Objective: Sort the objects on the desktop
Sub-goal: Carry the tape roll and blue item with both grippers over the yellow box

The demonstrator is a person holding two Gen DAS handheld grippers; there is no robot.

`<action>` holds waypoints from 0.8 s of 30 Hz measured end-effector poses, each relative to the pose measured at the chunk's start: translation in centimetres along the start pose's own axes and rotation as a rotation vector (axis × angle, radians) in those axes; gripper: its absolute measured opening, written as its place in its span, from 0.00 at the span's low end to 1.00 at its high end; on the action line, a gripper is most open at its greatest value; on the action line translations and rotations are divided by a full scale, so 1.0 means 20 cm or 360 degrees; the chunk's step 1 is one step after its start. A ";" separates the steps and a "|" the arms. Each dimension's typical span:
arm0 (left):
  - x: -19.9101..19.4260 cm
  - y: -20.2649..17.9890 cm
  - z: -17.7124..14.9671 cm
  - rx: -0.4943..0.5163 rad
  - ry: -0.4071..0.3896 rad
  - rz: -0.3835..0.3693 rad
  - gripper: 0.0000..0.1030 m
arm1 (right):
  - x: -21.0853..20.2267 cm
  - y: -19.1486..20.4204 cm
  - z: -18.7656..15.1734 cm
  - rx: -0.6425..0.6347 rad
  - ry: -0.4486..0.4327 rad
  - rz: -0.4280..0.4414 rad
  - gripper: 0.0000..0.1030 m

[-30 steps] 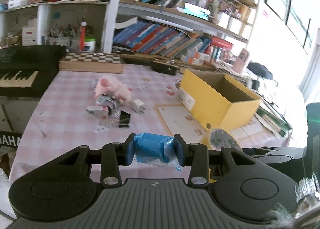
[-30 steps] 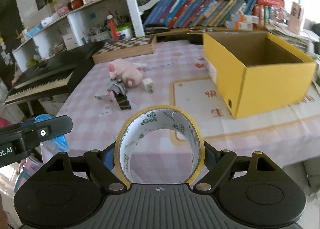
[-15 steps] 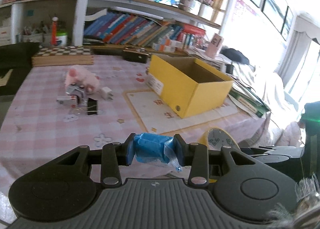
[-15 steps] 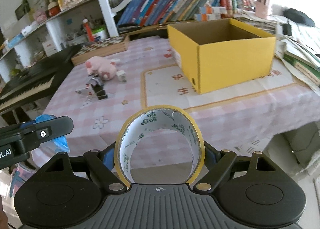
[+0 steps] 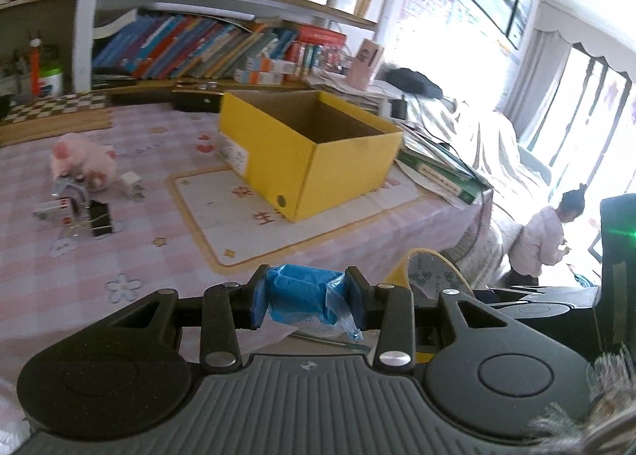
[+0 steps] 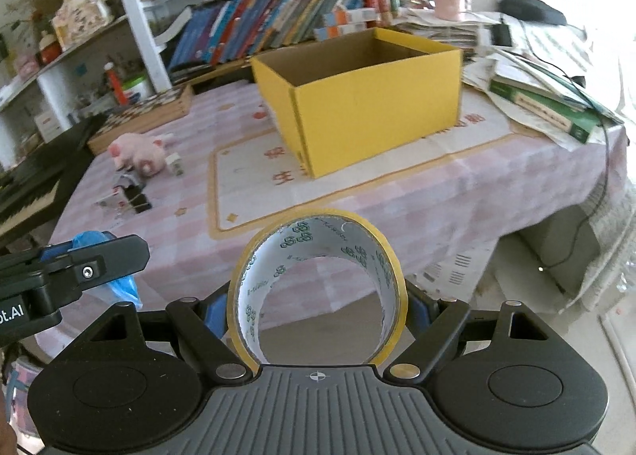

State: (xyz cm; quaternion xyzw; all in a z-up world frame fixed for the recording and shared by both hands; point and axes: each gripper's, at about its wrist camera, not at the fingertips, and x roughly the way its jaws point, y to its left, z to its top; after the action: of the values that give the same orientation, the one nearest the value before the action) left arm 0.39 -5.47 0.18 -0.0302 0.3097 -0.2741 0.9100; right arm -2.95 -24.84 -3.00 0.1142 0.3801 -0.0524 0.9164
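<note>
A table (image 5: 119, 256) under a pink checked cloth carries an open yellow cardboard box (image 5: 318, 160) standing on a cream mat, with a pink plush toy (image 5: 85, 162), a white plug (image 5: 131, 181) and a black binder clip (image 5: 100, 218) clustered well apart from the box on its left side. Near the table's front edge the right gripper (image 6: 317, 298) has its jaws spread wide and clamped on the outside of a roll of yellow tape (image 6: 317, 284), held upright, while the left gripper (image 5: 304, 298) is closed tightly on a small blue plastic-wrapped packet (image 5: 304, 296)
</note>
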 end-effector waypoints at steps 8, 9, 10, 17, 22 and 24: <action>0.10 -0.08 0.04 0.0042 0.0026 -0.0048 0.36 | 0.01 -0.10 0.04 0.0045 -0.0004 -0.0033 0.82; 0.11 -0.09 0.05 0.0046 0.0028 -0.0055 0.36 | 0.02 -0.11 0.04 0.0049 -0.0005 -0.0036 0.82; 0.12 -0.10 0.06 0.0051 0.0028 -0.0060 0.36 | 0.02 -0.12 0.05 0.0052 -0.0006 -0.0040 0.82; 0.22 -0.16 0.11 0.0053 0.0034 -0.0084 0.36 | 0.04 -0.21 0.12 0.0057 -0.0009 -0.0061 0.82; 0.29 -0.21 0.15 0.0059 0.0034 -0.0101 0.36 | 0.07 -0.27 0.16 0.0056 -0.0009 -0.0068 0.82; 0.31 -0.23 0.16 0.0063 0.0037 -0.0104 0.35 | 0.08 -0.30 0.18 0.0060 -0.0005 -0.0069 0.82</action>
State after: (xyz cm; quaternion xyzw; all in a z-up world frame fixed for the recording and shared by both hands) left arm 4.25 -12.95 0.38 -0.0190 0.3137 -0.3102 0.8972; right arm -0.36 -31.56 -2.64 0.1232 0.3799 -0.0795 0.9133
